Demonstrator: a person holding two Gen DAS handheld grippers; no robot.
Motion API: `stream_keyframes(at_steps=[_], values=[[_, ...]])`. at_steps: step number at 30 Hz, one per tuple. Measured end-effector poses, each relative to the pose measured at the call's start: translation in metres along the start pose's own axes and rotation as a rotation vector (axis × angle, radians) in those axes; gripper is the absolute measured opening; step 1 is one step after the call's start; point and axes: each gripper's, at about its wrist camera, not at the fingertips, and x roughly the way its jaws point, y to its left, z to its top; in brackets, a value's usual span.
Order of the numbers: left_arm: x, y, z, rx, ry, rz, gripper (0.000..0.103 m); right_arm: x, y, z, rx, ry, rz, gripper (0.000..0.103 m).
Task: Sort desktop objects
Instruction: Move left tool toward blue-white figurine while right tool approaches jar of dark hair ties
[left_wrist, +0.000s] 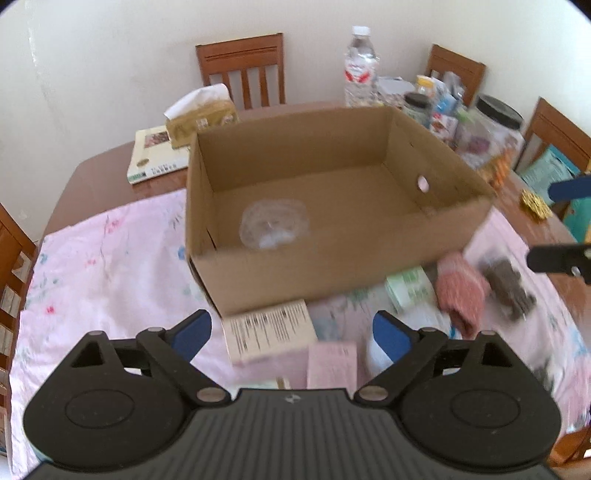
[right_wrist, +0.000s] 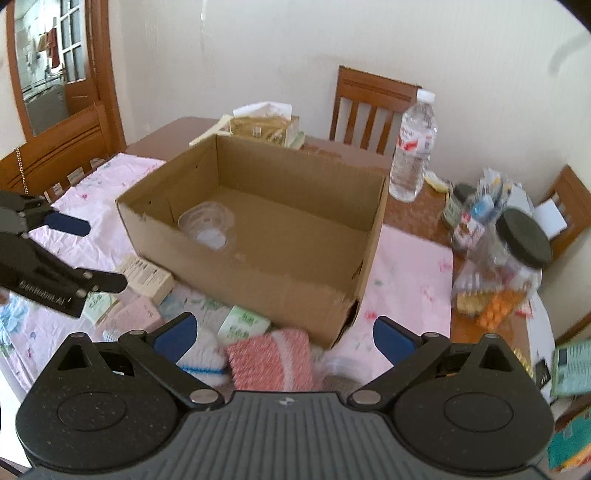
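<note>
An open cardboard box (left_wrist: 447, 236) (right_wrist: 258, 280) stands on a pink flowered cloth and holds a clear plastic cup (left_wrist: 275, 223) (right_wrist: 208, 225). My left gripper (left_wrist: 291, 332) is open above a white barcoded box (left_wrist: 269, 330) and a pink box (left_wrist: 332, 363), just in front of the carton. My right gripper (right_wrist: 282, 334) is open over a red-and-white knitted cloth (right_wrist: 271, 360) (left_wrist: 461, 291). Green-and-white packets (right_wrist: 243, 323) (left_wrist: 408, 288) lie beside it. The left gripper (right_wrist: 74, 251) also shows at the left of the right wrist view, and the right gripper (left_wrist: 565, 221) at the right edge of the left wrist view.
A water bottle (left_wrist: 360, 66) (right_wrist: 413, 147), a tissue pack (left_wrist: 201, 116), a book (left_wrist: 155, 155) and black-lidded jars (left_wrist: 491, 125) (right_wrist: 517, 254) crowd the table behind and right of the carton. A dark cloth (left_wrist: 508, 286) lies right of the knitted one. Wooden chairs (left_wrist: 242, 68) ring the table.
</note>
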Motion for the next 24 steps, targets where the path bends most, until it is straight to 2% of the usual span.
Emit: stream_keyframes(at_steps=[6,17,24], values=[[-0.014,-0.004,-0.029,0.003,0.001,-0.031,0.094,-0.003,0.015,-0.027,0.05,0.038,-0.033,0.103],[-0.031,-0.013,-0.063,0.014,-0.004,-0.062,0.094,-0.021,0.038,-0.074,0.118,0.064,-0.1,0.103],[-0.038,-0.024,-0.084,0.049,-0.014,-0.088,0.094,-0.024,0.05,-0.111,0.148,0.116,-0.132,0.103]])
